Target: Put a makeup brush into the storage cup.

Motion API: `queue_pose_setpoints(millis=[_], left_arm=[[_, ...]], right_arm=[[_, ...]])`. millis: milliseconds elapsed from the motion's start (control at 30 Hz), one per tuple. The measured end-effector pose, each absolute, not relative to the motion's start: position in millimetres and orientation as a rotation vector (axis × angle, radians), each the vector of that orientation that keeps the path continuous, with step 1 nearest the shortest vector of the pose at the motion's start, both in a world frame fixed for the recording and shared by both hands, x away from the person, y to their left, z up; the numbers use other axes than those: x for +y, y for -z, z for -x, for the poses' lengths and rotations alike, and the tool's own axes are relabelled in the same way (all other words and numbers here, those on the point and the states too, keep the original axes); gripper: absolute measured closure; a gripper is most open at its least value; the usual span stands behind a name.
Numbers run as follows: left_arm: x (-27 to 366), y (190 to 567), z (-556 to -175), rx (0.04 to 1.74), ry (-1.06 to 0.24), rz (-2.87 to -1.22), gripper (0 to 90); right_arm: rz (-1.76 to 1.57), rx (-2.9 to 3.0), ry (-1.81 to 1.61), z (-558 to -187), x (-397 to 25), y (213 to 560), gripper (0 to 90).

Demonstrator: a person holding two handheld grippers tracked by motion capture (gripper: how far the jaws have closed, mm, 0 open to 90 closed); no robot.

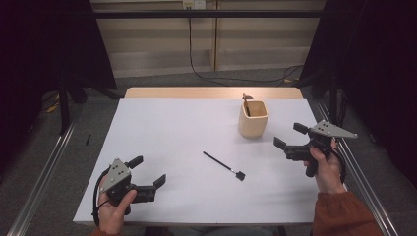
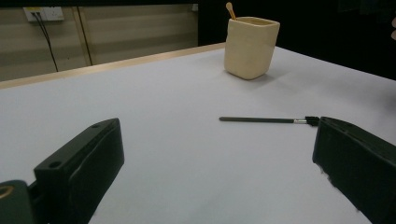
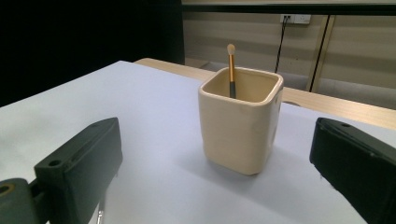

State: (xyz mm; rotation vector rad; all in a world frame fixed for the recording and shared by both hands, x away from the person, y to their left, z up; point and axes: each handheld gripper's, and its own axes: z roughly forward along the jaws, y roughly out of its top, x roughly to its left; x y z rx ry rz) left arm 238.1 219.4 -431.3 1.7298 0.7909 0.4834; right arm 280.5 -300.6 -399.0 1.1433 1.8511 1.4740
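A cream square cup (image 1: 253, 118) (image 2: 250, 46) (image 3: 239, 122) stands upright on the white table (image 1: 167, 132), right of centre toward the back. One small brush (image 1: 246, 102) (image 3: 231, 70) with an orange handle leans inside it. A thin black brush (image 1: 224, 165) (image 2: 268, 120) lies flat on the table near the middle. My left gripper (image 1: 147, 170) is open at the front left, empty, facing the black brush. My right gripper (image 1: 290, 135) is open at the right, empty, facing the cup from a short distance.
A wooden strip (image 1: 211, 93) runs along the table's far edge. Metal rails (image 1: 44, 172) flank the table on both sides. Cables (image 1: 206, 73) trail on the floor behind, below a wall socket (image 1: 193, 4).
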Motion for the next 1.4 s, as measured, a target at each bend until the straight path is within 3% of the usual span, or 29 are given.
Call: queue_pose_setpoints(millis=[1400], left_arm=[[229.9, 430.0, -231.6, 0.802, -0.497, -1.7, 1.9]], right_arm=[[-1.23, 1.86, -1.462, -194.5, -319.3, 432.6, 1.5]])
